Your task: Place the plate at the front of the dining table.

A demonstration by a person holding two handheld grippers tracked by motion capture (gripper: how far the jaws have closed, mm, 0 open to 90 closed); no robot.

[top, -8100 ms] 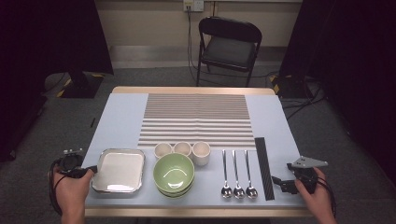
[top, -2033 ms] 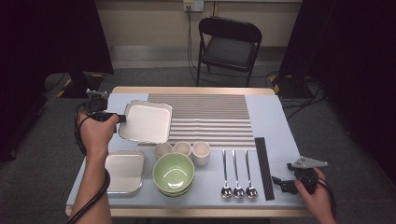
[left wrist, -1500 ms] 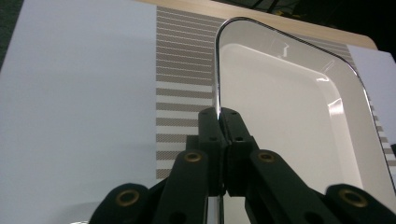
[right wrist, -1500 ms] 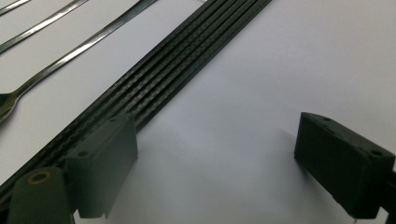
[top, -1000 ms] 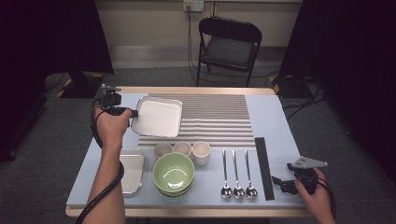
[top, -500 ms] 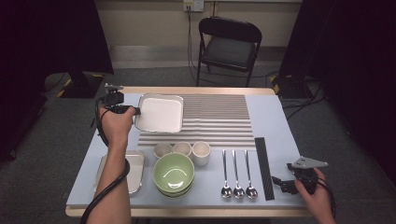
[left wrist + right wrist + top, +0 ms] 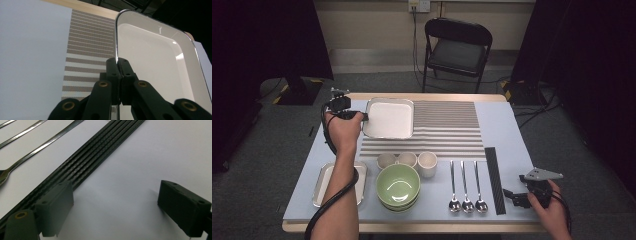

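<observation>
The left gripper (image 7: 117,65) pinches the near rim of the tray (image 7: 155,62), which stretches straight ahead of its jaws over the striped mat (image 7: 447,127). The right gripper (image 7: 112,202) rests open, far off.

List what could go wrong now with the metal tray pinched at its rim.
1. The left claw grips the tray only by its thin rim, so it may slip or tilt.
2. Set down carelessly, it could rumple the striped mat.
3. Pulled back low, it might knock the three cups.
</observation>
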